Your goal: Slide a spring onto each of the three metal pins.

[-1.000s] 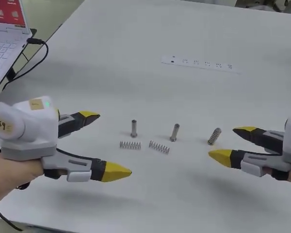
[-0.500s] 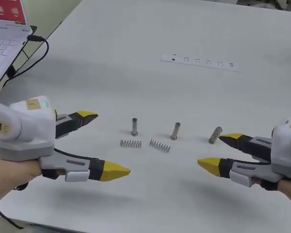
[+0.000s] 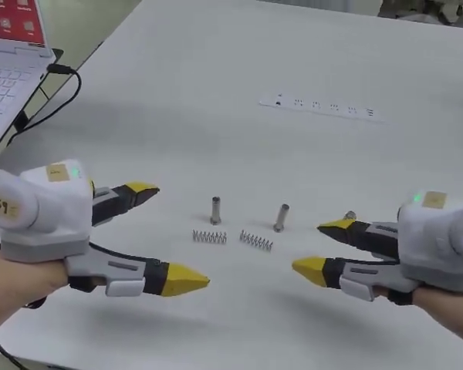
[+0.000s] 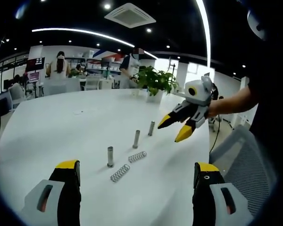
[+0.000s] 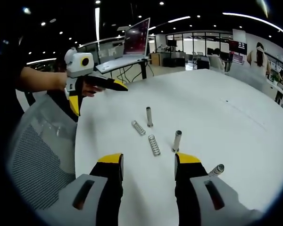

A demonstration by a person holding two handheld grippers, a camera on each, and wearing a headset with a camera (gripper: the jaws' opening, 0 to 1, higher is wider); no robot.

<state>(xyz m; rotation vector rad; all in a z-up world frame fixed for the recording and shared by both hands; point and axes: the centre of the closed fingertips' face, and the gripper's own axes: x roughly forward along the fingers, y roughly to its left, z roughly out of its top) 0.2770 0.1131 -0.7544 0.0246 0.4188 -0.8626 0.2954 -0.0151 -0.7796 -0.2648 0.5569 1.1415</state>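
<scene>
Two springs (image 3: 209, 237) lie loose beside pins (image 3: 215, 210) on the desk (image 3: 216, 116).
Left gripper (image 3: 176, 234) and right gripper (image 3: 310, 247): jaws spread, empty.

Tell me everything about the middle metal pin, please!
The middle pin is a short, smooth, round rod that looks like shiny grey metal, with a flat top. It stands on its end on the white table; in the head view it seems to lean a little. It is bare, with no spring on it yet. A loose spring lies flat close beside its foot, apparently not touching it. Nothing but the table touches the pin.
</scene>
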